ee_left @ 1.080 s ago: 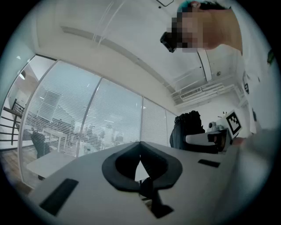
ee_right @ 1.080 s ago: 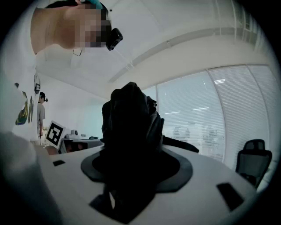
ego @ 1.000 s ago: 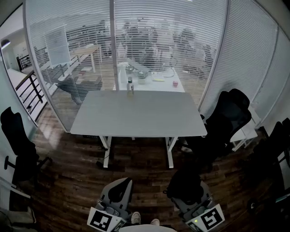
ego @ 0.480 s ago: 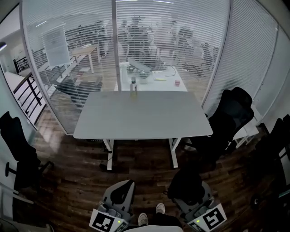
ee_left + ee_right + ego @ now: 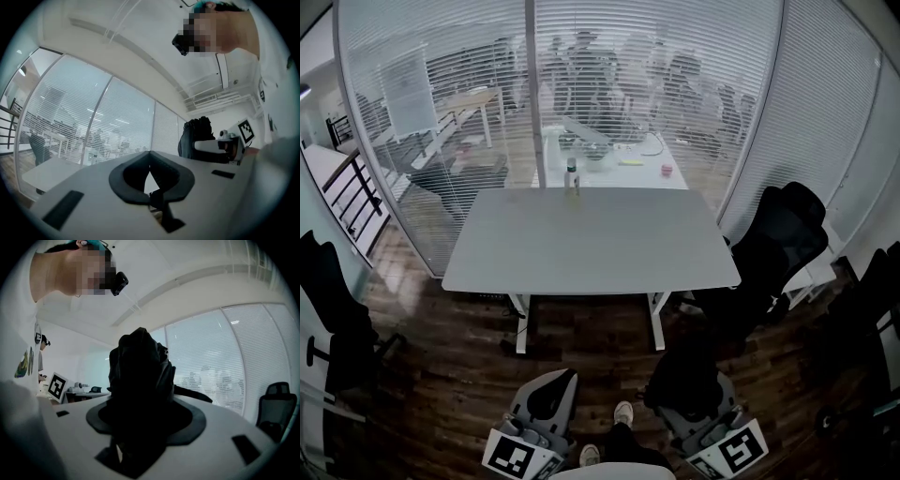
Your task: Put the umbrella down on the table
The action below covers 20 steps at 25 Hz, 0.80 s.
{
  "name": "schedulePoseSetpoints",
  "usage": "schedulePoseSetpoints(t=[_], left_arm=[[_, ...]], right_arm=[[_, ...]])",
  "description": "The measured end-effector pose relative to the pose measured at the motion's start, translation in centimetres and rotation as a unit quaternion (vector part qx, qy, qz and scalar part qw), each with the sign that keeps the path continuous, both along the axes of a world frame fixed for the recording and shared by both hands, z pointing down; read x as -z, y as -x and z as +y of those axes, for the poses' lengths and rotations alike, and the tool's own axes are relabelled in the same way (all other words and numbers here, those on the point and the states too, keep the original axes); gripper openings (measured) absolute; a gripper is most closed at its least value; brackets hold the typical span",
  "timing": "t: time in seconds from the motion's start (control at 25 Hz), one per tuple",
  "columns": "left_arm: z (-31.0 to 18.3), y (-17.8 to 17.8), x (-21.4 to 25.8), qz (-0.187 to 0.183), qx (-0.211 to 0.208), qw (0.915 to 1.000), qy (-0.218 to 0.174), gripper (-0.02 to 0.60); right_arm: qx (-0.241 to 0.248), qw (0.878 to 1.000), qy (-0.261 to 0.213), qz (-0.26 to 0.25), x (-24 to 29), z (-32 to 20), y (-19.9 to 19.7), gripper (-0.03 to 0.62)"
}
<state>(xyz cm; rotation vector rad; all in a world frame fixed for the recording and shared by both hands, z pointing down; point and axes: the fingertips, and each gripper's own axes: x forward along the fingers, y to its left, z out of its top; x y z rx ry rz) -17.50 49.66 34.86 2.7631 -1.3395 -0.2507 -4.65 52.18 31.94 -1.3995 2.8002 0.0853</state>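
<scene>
Down by my waist, the right tool (image 5: 144, 401) is clamped on the folded black umbrella (image 5: 138, 366). The bundle fills the gap between the jaws and sticks out past their tips. Its fabric looks loose and bunched, so I judge the grip to be on soft cloth more than on anything stiff. My left tool (image 5: 149, 154) has its jaws together with nothing between them.

The grey worktop (image 5: 591, 244) stands well apart from me across a stretch of dark wooden floor (image 5: 441, 375), so the step in hand is the carry, and the put-down is not yet begun. To do it well I would hold the umbrella level and low. I would head for the near middle of the worktop, which is bare, and stay away from the small bottle (image 5: 572, 176) at its far edge. The black chair (image 5: 778, 239) beside the right corner is worth a wide berth.

I would lower the bundle until its weight rests fully on the surface before parting the jaws. I would lay it lengthwise so it cannot roll toward an edge. The left tool can steady the loose end if it sags.
</scene>
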Motion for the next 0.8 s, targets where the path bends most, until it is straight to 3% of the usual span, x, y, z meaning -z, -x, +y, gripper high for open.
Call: schedulePoseSetpoints(t=[0.16, 0.48, 0.8], left_arm=[[-2.8, -1.4, 0.1, 0.001, -0.003, 1.0000, -0.002, 0.012], [-11.0, -7.4, 1.0, -0.005, -0.004, 1.0000, 0.001, 0.012], [-17.7, -12.0, 1.9, -0.005, 0.018, 0.9996, -0.019, 0.012]], right_arm=[[-0.002, 1.000, -0.002, -0.001, 0.0, -3.1, -2.2, 0.256], [-0.007, 1.000, -0.008, -0.006, 0.9, -11.4, -8.4, 0.256], [0.008, 1.000, 0.003, -0.008, 0.7, -17.5, -13.2, 0.256]])
